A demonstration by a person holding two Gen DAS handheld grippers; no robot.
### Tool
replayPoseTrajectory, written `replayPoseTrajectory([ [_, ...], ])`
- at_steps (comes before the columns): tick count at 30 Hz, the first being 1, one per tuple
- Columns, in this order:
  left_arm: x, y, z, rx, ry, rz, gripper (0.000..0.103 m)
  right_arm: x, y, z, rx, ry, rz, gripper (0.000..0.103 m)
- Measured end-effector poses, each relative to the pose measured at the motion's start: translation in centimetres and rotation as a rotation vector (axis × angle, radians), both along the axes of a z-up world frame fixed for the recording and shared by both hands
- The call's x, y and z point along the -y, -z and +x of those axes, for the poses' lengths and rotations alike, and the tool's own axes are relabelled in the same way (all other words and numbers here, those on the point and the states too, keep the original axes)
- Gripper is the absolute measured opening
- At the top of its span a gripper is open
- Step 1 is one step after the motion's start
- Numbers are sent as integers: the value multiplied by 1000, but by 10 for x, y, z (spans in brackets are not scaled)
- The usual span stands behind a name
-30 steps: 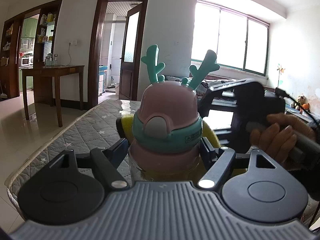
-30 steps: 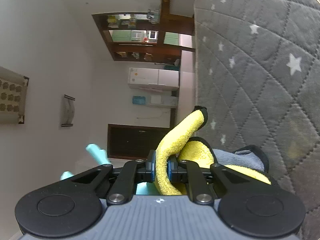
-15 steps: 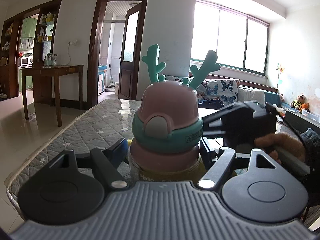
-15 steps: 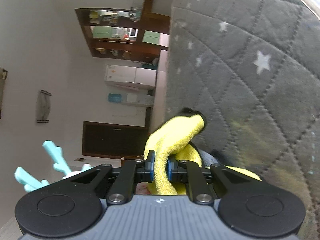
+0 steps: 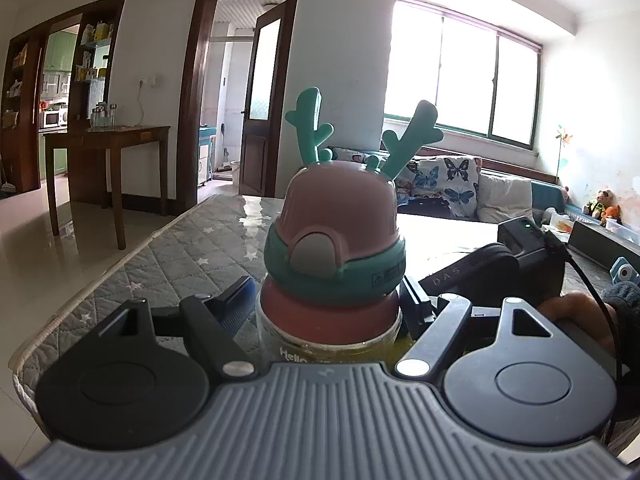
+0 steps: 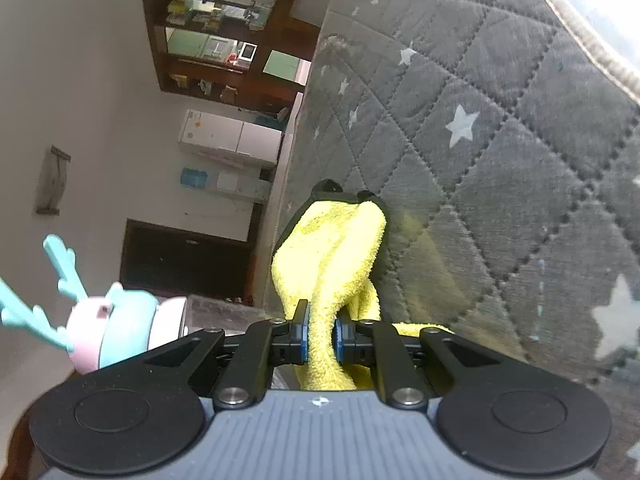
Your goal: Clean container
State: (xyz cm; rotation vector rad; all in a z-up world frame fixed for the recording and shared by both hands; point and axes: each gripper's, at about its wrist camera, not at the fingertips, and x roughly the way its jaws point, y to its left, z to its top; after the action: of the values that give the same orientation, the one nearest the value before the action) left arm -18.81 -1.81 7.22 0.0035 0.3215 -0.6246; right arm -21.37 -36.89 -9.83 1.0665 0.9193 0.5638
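The left gripper (image 5: 328, 312) clamps the antlered bottle (image 5: 334, 240) steady, seemingly so the right gripper (image 6: 320, 340), pinching the yellow cloth (image 6: 332, 256), can wipe it.

Left tongs (image 5: 326, 312): grey ribbed housing across the near side, flanked by two round black discs with recessed centres. Black linkage arms run forward from silver screw heads; triangular cut-outs in the outer arms. Blue ridged pad (image 5: 239, 304) on the left finger.

Right tongs (image 6: 320, 338): same build, grey ribbed body with a small white cross mark at centre, two black discs, silver screws, blue pads on black fingers.

In the left view the right unit shows a black body, a green indicator light, faint lettering and a black cable (image 5: 592, 292). The hand (image 5: 576, 316) gripping it wears a dark knitted sleeve (image 5: 624, 300).
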Motion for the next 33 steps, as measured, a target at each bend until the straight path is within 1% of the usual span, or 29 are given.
replayPoseTrajectory([
  [5, 0, -2, 1, -13, -7, -8, 76, 4, -12, -12, 34, -16, -44, 11],
  [10, 1, -4, -1, 1, -14, -10, 76, 11, -26, -23, 52, -17, -10, 11],
  [13, 2, -4, -2, 7, -19, -13, 76, 16, -33, -25, 73, -16, 22, 11],
  [17, 3, -4, -2, 12, -20, -23, 76, 20, -43, -24, 96, -3, 122, 11],
  [20, 3, -3, -5, 21, -29, -26, 73, 20, -51, -23, 120, 1, 180, 11],
  [24, -3, -3, -4, 6, -53, -52, 72, 15, -54, -18, 134, -6, 238, 11],
  [31, -12, -4, -7, -3, -89, -77, 71, 10, -44, -19, 100, -16, 218, 11],
  [33, -13, -6, -8, -9, -101, -86, 71, 11, -42, -18, 91, -18, 189, 11],
])
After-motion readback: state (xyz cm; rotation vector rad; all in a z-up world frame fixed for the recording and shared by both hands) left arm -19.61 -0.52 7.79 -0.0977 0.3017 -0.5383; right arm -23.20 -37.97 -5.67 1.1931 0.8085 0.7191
